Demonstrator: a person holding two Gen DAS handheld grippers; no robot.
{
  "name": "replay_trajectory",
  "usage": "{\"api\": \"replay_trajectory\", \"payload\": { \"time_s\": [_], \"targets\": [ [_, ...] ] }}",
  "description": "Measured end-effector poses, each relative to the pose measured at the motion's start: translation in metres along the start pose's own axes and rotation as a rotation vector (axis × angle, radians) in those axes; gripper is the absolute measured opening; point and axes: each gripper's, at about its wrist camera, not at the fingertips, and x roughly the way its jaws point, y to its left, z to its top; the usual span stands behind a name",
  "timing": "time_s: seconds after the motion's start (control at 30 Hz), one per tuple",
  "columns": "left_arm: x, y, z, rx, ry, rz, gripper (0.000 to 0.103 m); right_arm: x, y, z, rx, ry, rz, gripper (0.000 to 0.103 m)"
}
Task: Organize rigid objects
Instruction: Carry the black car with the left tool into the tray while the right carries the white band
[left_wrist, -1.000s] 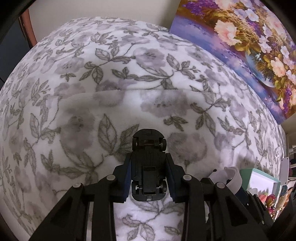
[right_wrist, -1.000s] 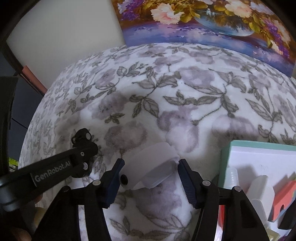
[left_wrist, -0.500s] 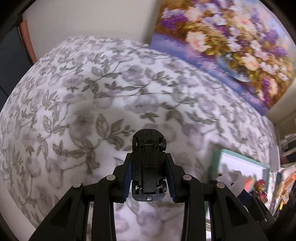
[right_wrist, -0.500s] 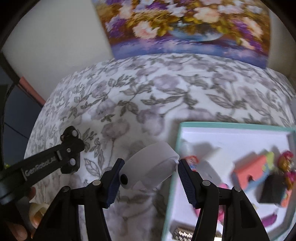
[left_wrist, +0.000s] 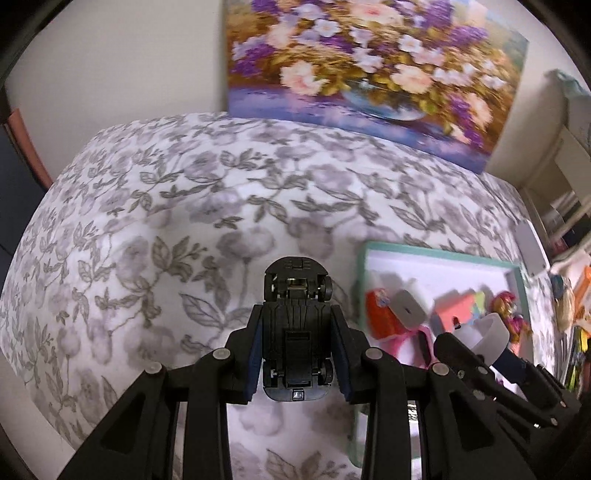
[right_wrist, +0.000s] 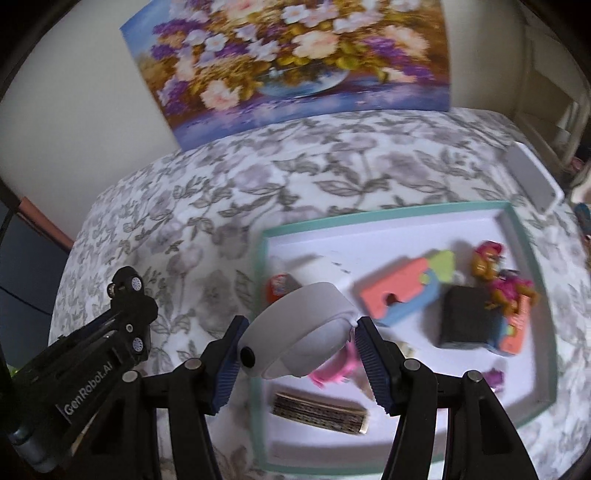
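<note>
My left gripper (left_wrist: 297, 334) is shut on a black toy car (left_wrist: 297, 314), held belly-up with its nose pointing away, above the flowered blanket (left_wrist: 166, 221). A white rounded plastic object (right_wrist: 303, 328) with a dark button on its side sits clamped in my right gripper (right_wrist: 299, 332), which hangs over the left edge of a teal-rimmed white tray (right_wrist: 388, 216). The same tray (left_wrist: 439, 251) lies to the right of the car in the left wrist view. In the right wrist view the left gripper (right_wrist: 129, 295) and the car's wheels show at the left.
The tray holds a coral foam block (right_wrist: 395, 291), a black box (right_wrist: 467, 317), a doll figure (right_wrist: 498, 277), a pink item (right_wrist: 332, 369), a small red-labelled piece (right_wrist: 279, 286) and a patterned bar (right_wrist: 319, 411). A flower painting (right_wrist: 291, 62) leans on the wall. A white flat device (right_wrist: 532, 181) lies far right.
Both grippers have moved right and up with their loads. The tray has come into full view, and now sits under the right gripper and beside the car.
</note>
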Motion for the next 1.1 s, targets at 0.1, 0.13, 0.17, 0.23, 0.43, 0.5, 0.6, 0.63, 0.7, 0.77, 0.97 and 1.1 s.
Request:
{"api": "replay_trajectory", "payload": {
  "time_s": [0.1, 0.13, 0.17, 0.23, 0.43, 0.5, 0.6, 0.63, 0.7, 0.77, 0.97, 1.1],
  "targets": [
    [-0.001, -0.012, -0.009, 0.029, 0.011, -0.012, 0.035, -0.008, -0.014, -0.006, 0.019, -0.008, -0.022, 0.063],
    [-0.002, -0.016, -0.011, 0.038, 0.014, -0.013, 0.035, -0.010, -0.018, -0.007, 0.024, -0.007, -0.028, 0.063],
    [-0.002, -0.020, -0.013, 0.048, 0.017, -0.014, 0.035, -0.011, -0.022, -0.009, 0.030, -0.007, -0.034, 0.063],
    [-0.003, -0.031, -0.019, 0.077, 0.023, -0.025, 0.035, -0.012, -0.031, -0.013, 0.046, -0.003, -0.047, 0.063],
    [-0.004, -0.059, -0.034, 0.156, 0.043, -0.055, 0.035, -0.020, -0.050, -0.021, 0.073, -0.006, -0.072, 0.063],
    [-0.003, -0.064, -0.038, 0.167, 0.053, -0.067, 0.035, -0.021, -0.055, -0.023, 0.079, -0.006, -0.085, 0.063],
    [0.000, -0.065, -0.041, 0.151, 0.083, -0.102, 0.035, -0.023, -0.065, -0.028, 0.101, -0.005, -0.088, 0.063],
    [0.001, -0.066, -0.042, 0.154, 0.088, -0.102, 0.035, -0.023, -0.069, -0.029, 0.106, -0.003, -0.093, 0.063],
    [0.003, -0.069, -0.045, 0.167, 0.095, -0.098, 0.035, -0.023, -0.075, -0.033, 0.116, 0.004, -0.107, 0.063],
    [0.006, -0.073, -0.048, 0.184, 0.109, -0.106, 0.035, -0.020, -0.079, -0.036, 0.127, 0.016, -0.114, 0.063],
    [0.014, -0.084, -0.057, 0.235, 0.152, -0.103, 0.036, -0.006, -0.088, -0.046, 0.151, 0.079, -0.128, 0.064],
    [0.018, -0.081, -0.058, 0.233, 0.159, -0.076, 0.057, -0.001, -0.090, -0.049, 0.151, 0.094, -0.136, 0.064]
  ]
}}
